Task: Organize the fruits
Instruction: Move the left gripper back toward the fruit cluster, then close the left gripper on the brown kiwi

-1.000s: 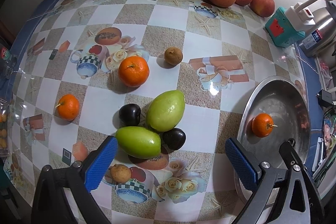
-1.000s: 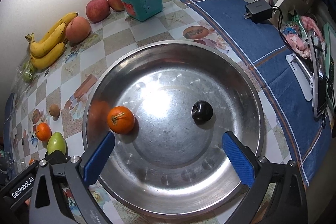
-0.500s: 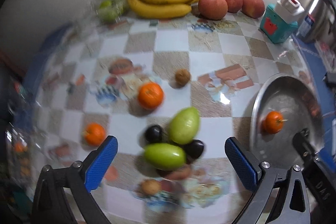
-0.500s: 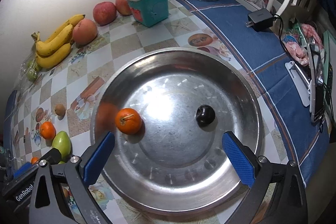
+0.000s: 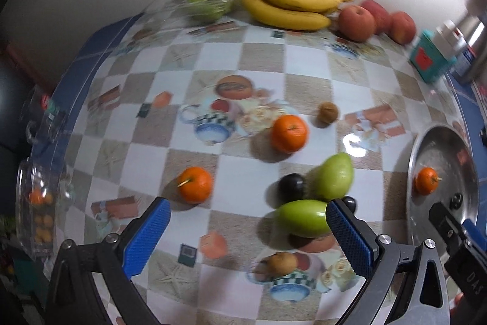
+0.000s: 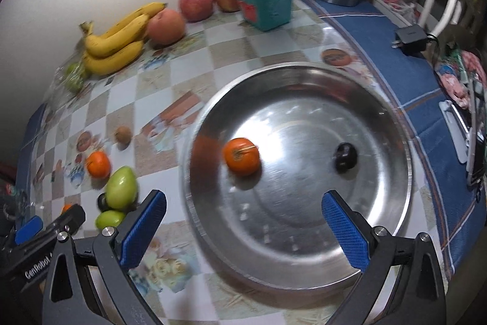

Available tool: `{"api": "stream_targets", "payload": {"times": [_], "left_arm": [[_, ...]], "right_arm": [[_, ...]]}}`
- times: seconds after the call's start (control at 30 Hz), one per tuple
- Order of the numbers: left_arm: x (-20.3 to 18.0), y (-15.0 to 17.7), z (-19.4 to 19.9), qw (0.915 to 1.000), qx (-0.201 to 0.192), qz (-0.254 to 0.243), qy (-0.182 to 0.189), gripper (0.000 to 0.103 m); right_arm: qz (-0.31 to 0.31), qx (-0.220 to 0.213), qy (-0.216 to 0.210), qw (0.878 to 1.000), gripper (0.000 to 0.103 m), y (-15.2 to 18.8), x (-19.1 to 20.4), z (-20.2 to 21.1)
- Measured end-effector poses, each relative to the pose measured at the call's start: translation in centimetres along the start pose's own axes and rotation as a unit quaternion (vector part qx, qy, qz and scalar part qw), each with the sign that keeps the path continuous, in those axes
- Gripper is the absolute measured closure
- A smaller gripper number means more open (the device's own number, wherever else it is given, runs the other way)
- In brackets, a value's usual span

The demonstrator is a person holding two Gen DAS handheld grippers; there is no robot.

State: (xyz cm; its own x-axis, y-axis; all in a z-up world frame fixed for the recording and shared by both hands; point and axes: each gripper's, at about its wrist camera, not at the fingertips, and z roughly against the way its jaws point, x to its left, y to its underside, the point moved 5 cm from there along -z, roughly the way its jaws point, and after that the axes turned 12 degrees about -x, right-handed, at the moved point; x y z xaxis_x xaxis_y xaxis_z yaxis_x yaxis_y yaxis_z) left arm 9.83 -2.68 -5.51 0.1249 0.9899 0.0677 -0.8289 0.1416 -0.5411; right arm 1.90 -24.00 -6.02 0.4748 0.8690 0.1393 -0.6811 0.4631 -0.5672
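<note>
The left gripper [image 5: 245,229] hangs spread and empty above the table [image 5: 264,57], and the small orange [image 5: 195,185] lies just ahead, slightly left of its centre line, so this gripper is judged nearer to it. The steel bowl [image 6: 395,124] sits far right of that orange. The right gripper [image 6: 243,226] hovers spread and empty over the bowl

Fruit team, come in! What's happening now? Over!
Left gripper and right gripper open, empty. Orange and plum in the bowl. Nothing in the way.
</note>
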Motion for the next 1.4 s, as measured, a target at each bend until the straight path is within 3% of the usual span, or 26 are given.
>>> {"api": "stream_targets", "payload": {"times": [0.47,0.9,1.17,1.3,1.4], "left_arm": [[5.4,1.7,0.3,0.9960,0.014,0.087,-0.016,0.000],[8.0,3.8,-1.6,0.9833,0.062,0.171,0.002,0.000],[7.5,5.1,-2.9,0.9823,0.086,0.166,0.007,0.000],[6.1,5.5,-3.2,0.9838,0.096,0.149,0.028,0.002],[4.7,5.5,-3.2,0.9862,0.098,0.126,0.044,0.010]], "right_arm": [[0.077,0.034,-0.071,0.994,0.001,2.3,7.3,-0.1],[0.083,0.063,-0.110,0.989,0.001,3.8,9.4,-1.3],[0.069,0.063,-0.110,0.990,0.001,3.6,9.0,-1.5],[0.058,0.050,-0.105,0.992,0.001,3.0,8.4,-1.1],[0.052,0.048,-0.105,0.992,0.001,2.9,8.1,-1.0]]}}
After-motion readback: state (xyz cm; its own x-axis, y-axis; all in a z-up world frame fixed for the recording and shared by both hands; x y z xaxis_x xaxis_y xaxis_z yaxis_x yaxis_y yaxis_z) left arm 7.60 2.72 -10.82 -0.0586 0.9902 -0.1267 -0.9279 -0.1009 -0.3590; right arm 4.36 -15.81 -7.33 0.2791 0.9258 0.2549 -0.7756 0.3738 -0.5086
